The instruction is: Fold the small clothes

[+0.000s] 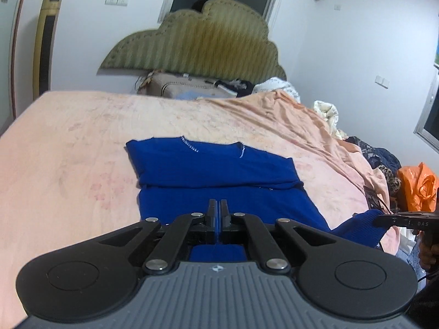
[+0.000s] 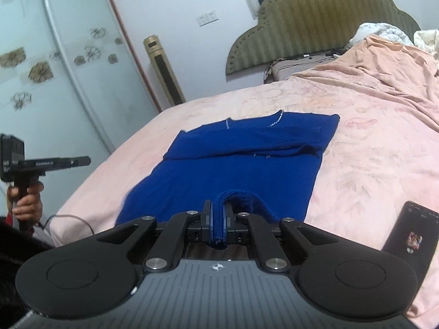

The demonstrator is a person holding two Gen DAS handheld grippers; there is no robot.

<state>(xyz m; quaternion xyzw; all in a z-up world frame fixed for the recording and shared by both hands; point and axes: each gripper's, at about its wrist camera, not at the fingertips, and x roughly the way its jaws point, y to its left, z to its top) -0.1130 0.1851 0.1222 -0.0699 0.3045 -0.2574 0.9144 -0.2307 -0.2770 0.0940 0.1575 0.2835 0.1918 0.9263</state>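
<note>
Your wide bed with its peach-pink floral blanket (image 1: 68,148) fills both views, running back to the olive-green scalloped padded headboard (image 1: 197,41) against the white wall. Rumpled bedding and loose clothes pile up along the bed's far right side, by the headboard end.

Spread flat on the blanket is the royal-blue knit top (image 1: 216,164), neckline toward the headboard, with a band folded across its upper part so a soft ridge runs from side to side. Its near hem comes right up to you, lifted off the blanket at both near corners.

Your left tongs (image 1: 218,213) are pressed together on the hem, a thin sliver of blue cloth showing between the black fingers. Seen from the right wrist, the whole left tool is in your left hand (image 2: 26,203) just off the bed's edge.

Your right tongs (image 2: 218,219) are clamped on a bunched ribbed edge of the same top, the knit looping up and over the right finger.

An orange plastic bag (image 1: 418,189) sits off the bed's right side. A black smartphone (image 2: 411,235), screen lit, lies on the blanket just right of your right tongs, apart from the top.
</note>
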